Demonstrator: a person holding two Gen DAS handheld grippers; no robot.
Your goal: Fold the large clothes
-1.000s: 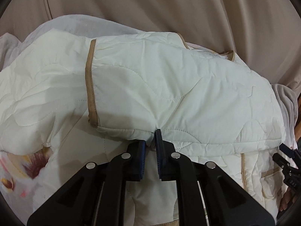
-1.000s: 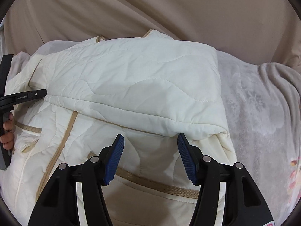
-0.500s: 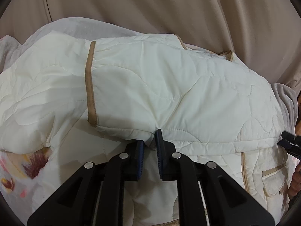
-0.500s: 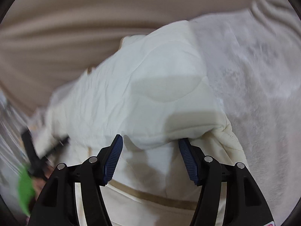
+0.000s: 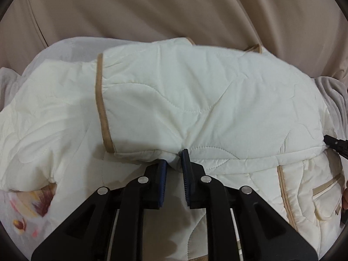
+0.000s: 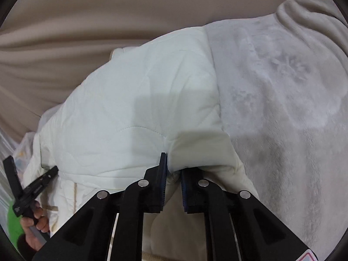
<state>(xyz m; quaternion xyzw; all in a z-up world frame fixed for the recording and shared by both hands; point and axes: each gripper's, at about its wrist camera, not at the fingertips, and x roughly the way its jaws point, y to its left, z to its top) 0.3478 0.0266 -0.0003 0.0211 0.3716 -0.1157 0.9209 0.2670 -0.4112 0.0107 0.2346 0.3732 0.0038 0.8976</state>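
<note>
Now both tools pinch the folded edge of 1 cream quilted jacket (image 5: pixel 195 100): the left gripper (image 5: pixel 175 163) is clamped on it, and the right gripper (image 6: pixel 173 169) has just closed onto it. It lies on 1 grey blanket (image 6: pixel 282 100), 2 grippers in all.

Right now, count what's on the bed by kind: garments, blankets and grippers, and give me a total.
Quilted cream jacket: 1
Grey fleece blanket: 1
Floral sheet: 1
Grippers: 2, left gripper and right gripper, each with jaws shut on the jacket's folded edge
Total: 5
</note>
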